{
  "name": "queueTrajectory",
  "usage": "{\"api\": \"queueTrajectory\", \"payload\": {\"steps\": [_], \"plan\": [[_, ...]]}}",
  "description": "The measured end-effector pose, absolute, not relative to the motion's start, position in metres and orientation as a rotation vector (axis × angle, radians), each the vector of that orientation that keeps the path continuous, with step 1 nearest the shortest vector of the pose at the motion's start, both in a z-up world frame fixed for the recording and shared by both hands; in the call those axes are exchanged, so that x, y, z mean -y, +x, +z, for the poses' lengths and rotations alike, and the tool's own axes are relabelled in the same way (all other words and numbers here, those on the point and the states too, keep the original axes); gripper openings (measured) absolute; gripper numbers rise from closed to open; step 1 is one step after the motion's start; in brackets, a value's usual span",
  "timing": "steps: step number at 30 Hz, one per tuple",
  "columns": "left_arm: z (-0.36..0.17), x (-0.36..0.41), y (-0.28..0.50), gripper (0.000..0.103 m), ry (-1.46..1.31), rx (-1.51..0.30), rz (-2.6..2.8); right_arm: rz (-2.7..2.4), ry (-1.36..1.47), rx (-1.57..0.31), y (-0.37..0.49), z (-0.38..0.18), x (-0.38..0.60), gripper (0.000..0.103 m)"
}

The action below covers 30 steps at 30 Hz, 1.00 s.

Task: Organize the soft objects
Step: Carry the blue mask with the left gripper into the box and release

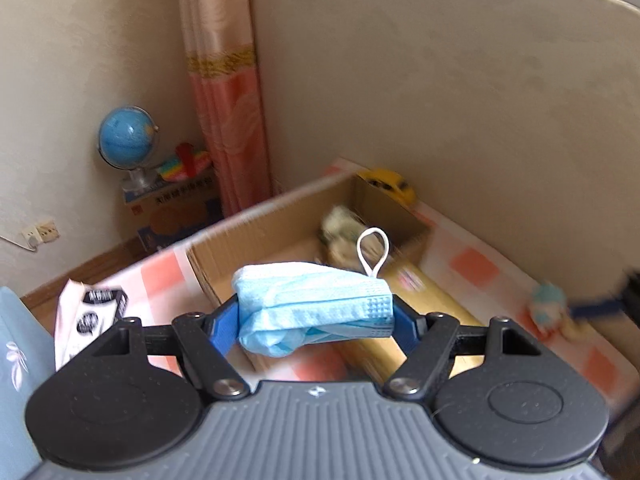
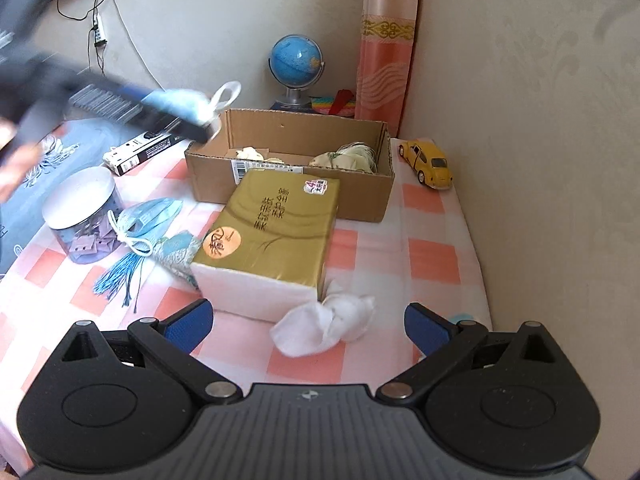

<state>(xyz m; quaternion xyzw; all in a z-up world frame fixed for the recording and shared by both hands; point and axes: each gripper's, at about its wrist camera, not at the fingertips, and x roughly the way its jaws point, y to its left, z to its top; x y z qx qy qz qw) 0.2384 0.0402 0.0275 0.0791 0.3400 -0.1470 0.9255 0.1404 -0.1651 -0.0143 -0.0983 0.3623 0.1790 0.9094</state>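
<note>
Your left gripper [image 1: 316, 320] is clamped on a bunched blue mask [image 1: 312, 300], its pads pressing the crumpled folds from both sides. One white ear loop [image 1: 373, 252] stands free above the bundle. The mask hangs just above the near edge of the open box [image 1: 280, 220], which already holds a few pale soft items; in the right wrist view it appears blurred over the box's left corner.

The mask is very light, limp and compressible. A grip across the bunched middle, as here, holds it best; a hold on the loop alone would let it swing and stretch. It will probably drop slowly and may cling to a pad or snag by its loop on release.

Your right gripper [image 2: 308, 324] has its jaws wide apart and empty, poised over a white crumpled wad [image 2: 324, 328] lying on the checked cloth [image 2: 432, 256] just beside the gold pack [image 2: 272, 232]. That wad looks equally soft: take it across its thickest part. A second mask [image 2: 150, 216] lies by the jar [image 2: 80, 216].
</note>
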Motion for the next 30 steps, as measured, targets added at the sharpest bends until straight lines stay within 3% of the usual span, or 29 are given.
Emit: {"api": "queueTrajectory", "payload": {"steps": [9,13,21,30], "plan": [[0.014,-0.044,0.333,0.075,0.132,-0.753,-0.199,0.336,-0.16,-0.737,0.137,-0.01,0.18,0.103],[0.0,-0.045,0.355,0.084,0.111,-0.784,-0.149,0.323,-0.15,-0.736,0.137,-0.008,0.186,0.103],[0.005,-0.046,0.338,0.091,0.117,-0.78,-0.158,0.325,-0.141,-0.717,0.132,-0.004,0.188,0.103],[0.037,-0.049,0.29,0.092,0.07,-0.737,-0.213,0.35,-0.144,-0.694,0.116,0.002,0.181,0.103]]}}
